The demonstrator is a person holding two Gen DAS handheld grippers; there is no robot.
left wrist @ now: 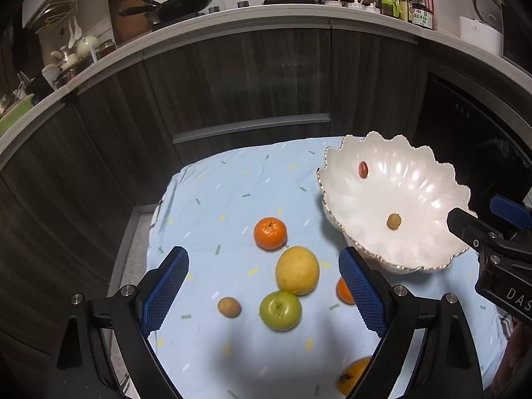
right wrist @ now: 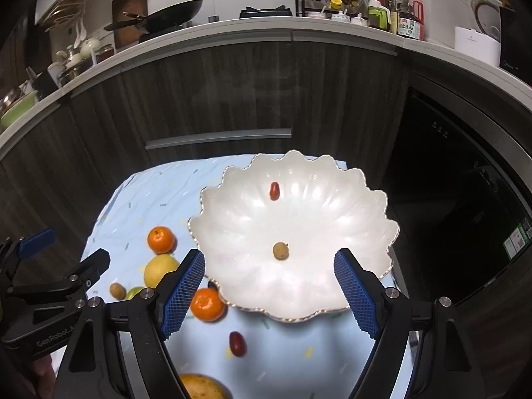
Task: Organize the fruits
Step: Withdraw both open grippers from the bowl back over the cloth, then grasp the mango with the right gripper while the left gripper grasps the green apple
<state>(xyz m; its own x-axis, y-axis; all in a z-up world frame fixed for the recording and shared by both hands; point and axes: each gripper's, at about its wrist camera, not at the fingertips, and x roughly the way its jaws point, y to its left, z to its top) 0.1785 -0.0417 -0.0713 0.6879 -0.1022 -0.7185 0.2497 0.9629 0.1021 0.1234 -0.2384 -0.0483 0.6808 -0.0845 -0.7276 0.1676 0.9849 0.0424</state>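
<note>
Right wrist: right gripper (right wrist: 269,291) agape above bowl rim (right wrist: 299,316)

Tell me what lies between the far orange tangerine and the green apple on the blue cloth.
The large yellow round citrus fruit lies between the tangerine and the green apple, touching the apple; the left wrist view shows it.

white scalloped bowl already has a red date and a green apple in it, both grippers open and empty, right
Not quite. The white scalloped bowl holds the small red date and a small tan longan, as the right wrist view shows. The green apple lies on the light blue cloth. Both grippers are open, empty.
</note>
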